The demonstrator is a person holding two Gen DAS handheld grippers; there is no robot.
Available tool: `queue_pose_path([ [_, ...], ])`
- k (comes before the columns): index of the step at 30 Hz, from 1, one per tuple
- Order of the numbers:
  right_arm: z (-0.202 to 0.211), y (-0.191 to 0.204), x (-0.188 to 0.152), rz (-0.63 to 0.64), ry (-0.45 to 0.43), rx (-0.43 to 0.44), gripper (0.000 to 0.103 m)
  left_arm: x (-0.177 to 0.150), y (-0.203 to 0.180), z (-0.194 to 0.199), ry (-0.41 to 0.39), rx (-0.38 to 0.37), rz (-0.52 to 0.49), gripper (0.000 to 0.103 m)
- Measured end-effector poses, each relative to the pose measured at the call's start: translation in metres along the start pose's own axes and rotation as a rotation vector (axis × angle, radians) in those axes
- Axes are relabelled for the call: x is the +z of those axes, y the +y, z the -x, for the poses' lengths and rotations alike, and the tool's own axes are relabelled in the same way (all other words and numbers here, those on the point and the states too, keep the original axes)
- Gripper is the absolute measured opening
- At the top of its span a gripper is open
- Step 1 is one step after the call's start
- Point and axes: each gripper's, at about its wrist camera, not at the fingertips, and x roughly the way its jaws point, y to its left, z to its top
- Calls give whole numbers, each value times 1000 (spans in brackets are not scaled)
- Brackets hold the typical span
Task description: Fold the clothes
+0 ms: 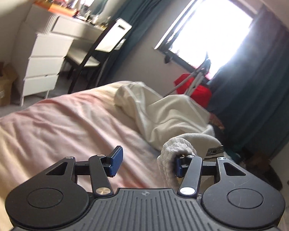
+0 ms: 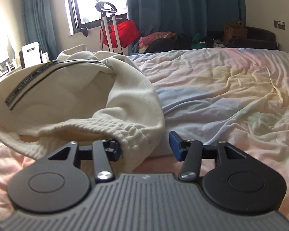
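One cream garment (image 2: 67,96) is lying on one bed (image 2: 221,96). Two grippers, left gripper (image 1: 147,162) and right gripper (image 2: 145,147), are hovering low with jaws spread, its ribbed waistband draping over one finger of each.

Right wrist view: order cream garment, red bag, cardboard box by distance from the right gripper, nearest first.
From the right gripper:
1. Cream garment: left, waistband draped over the left finger.
2. Red bag: beyond the bed, under the window.
3. Cardboard box: far right, by the wall.
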Motion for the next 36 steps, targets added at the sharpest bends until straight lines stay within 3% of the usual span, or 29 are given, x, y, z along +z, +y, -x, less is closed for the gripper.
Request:
queue_pose_path([
  [3,11,20,-3,153,-34,-52,66,-6,8,-8,117,91,-35,56],
  [5,21,34,-6,263,-89,-71,66,-12,6,1,134,114,-99,56],
  [9,35,52,-13,442,-137,-80,66,-25,-3,34,149,115,-222,61],
  [12,37,53,-9,456,-139,-48,66,-29,-6,63,134,72,-288,65],
  [15,39,51,-5,451,-138,-17,66,-24,-8,76,148,-36,-233,72],
  [18,36,53,-4,478,-128,2,66,-23,-11,62,237,-161,-150,73],
  [23,27,59,-5,571,-74,34,66,-40,-9,37,370,-289,-36,74],
  [26,22,65,-7,622,-71,49,66,-44,-4,18,395,-333,45,74],
  [28,17,69,-9,665,-71,54,66,-44,-1,6,372,-317,90,73],
  [30,10,70,-14,689,-52,62,66,-42,1,-4,325,-251,102,73],
  [33,2,67,-15,675,-20,75,65,-43,6,-21,333,-192,103,71],
  [36,-1,64,-13,648,-10,84,65,-46,6,-27,324,-180,79,67],
])
